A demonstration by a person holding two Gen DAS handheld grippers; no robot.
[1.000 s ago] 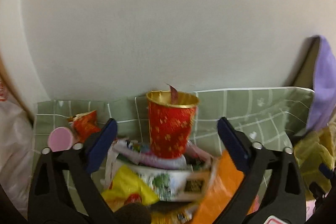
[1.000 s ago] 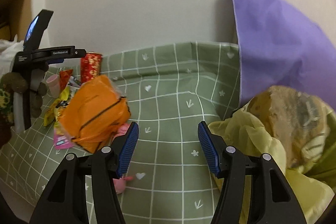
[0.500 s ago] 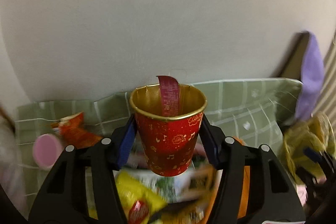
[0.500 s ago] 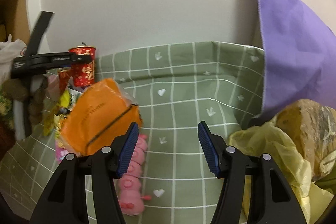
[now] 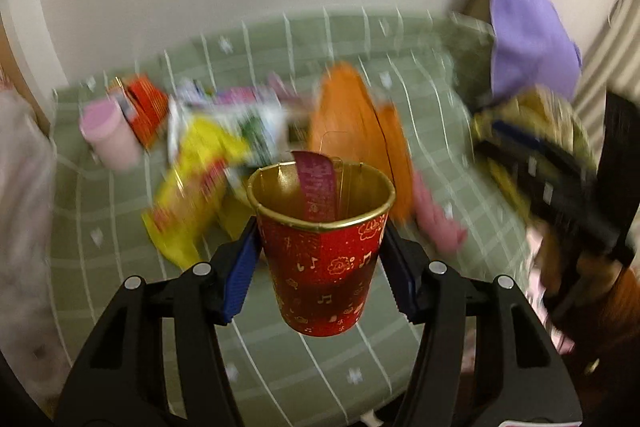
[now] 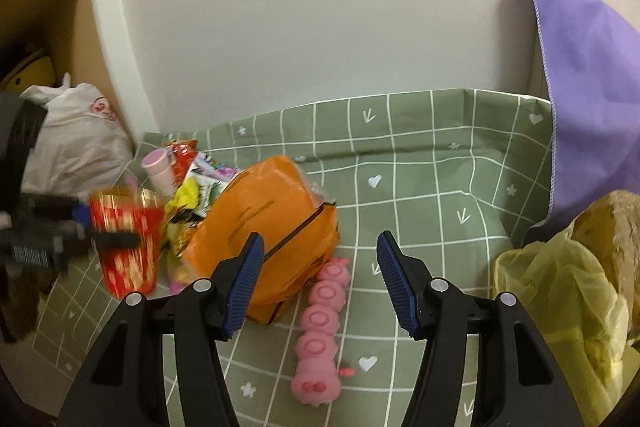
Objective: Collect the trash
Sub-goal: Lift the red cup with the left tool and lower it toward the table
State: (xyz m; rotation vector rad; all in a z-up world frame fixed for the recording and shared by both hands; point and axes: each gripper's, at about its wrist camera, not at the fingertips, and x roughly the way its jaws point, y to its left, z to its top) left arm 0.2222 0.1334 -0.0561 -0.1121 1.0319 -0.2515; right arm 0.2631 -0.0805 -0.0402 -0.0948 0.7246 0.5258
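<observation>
Cup (image 5: 326, 251) upright, mouth up, purple strip (image 5: 318, 187) inside; left gripper (image 5: 320, 267) jaws clamp cup sides. Right gripper (image 6: 320, 283) jaws spread, holding nothing.

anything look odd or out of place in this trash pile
Yes: a pink pig-shaped toy lies on the green cloth beside the orange bag; it looks like a toy, not trash. The left gripper holds the red cup upright.
</observation>
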